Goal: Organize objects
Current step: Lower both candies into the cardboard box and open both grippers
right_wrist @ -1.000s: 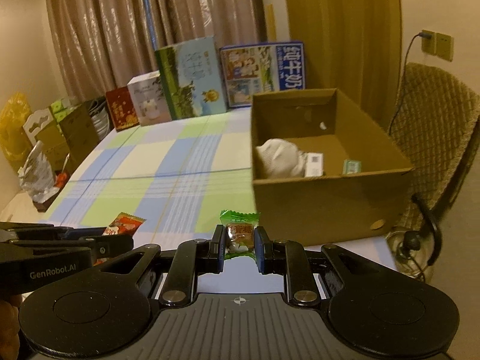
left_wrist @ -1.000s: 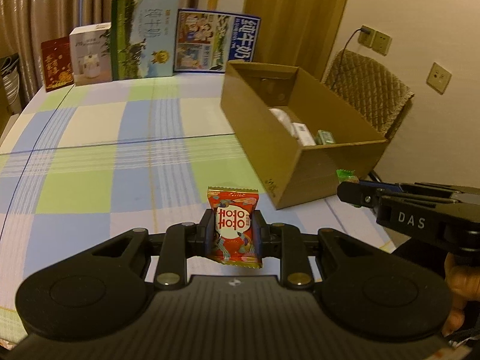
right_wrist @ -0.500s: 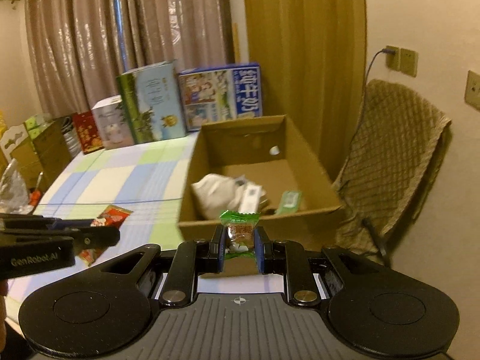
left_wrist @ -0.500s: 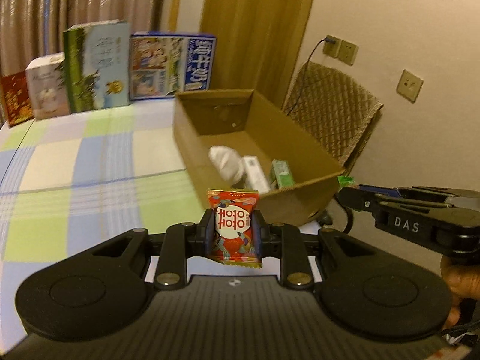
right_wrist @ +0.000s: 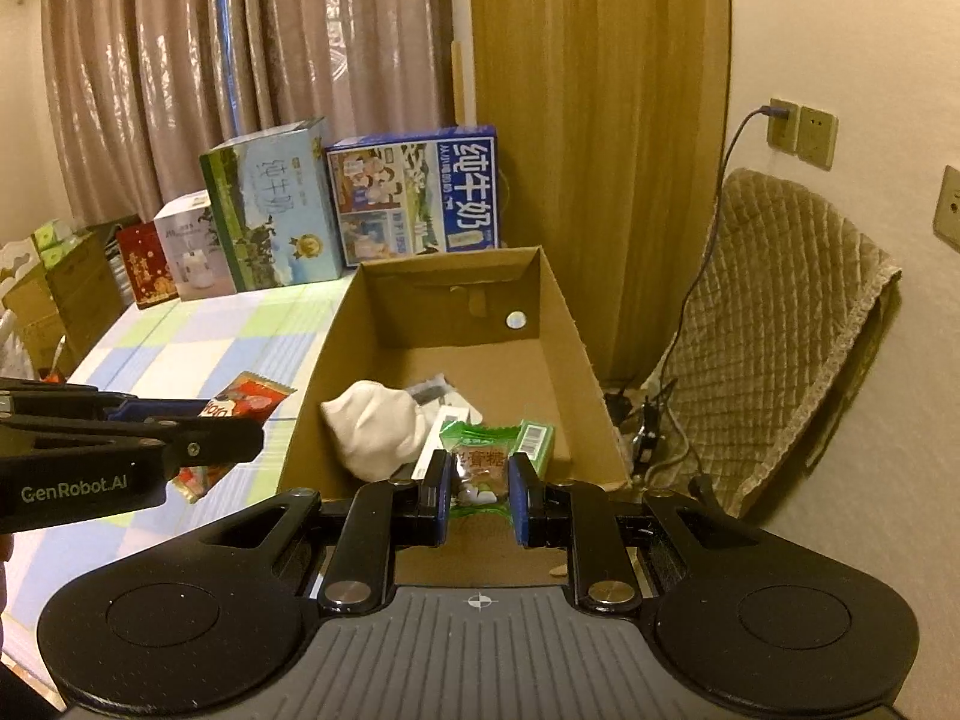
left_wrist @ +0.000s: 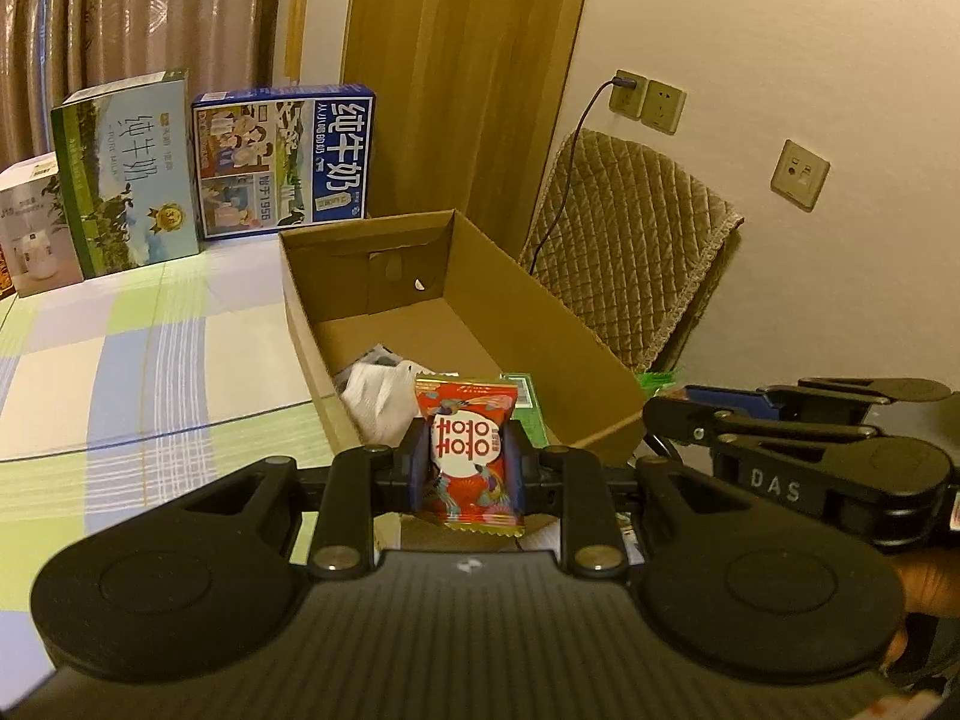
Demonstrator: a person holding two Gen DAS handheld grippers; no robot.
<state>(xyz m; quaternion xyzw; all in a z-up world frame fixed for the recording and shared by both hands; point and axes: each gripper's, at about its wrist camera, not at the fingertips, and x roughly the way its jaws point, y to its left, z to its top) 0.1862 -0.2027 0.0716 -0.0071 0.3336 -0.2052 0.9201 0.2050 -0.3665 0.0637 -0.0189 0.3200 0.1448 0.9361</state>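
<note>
Candies [left_wrist: 469, 450] in both tongs [right_wrist: 479, 480] over box [right_wrist: 594, 414]

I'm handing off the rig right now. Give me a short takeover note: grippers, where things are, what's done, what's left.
Left gripper: shut on the red candy, at the near end of the cardboard box.
Right gripper: shut on the green candy, over the box's near end.
Box: on the checked table, open; already holds a white bundle, a green packet and a white pack.
Done: both candies picked and brought to the box.
Left: open each gripper over the box so the candies drop in. Milk cartons stand at the table's far edge, untouched.
</note>
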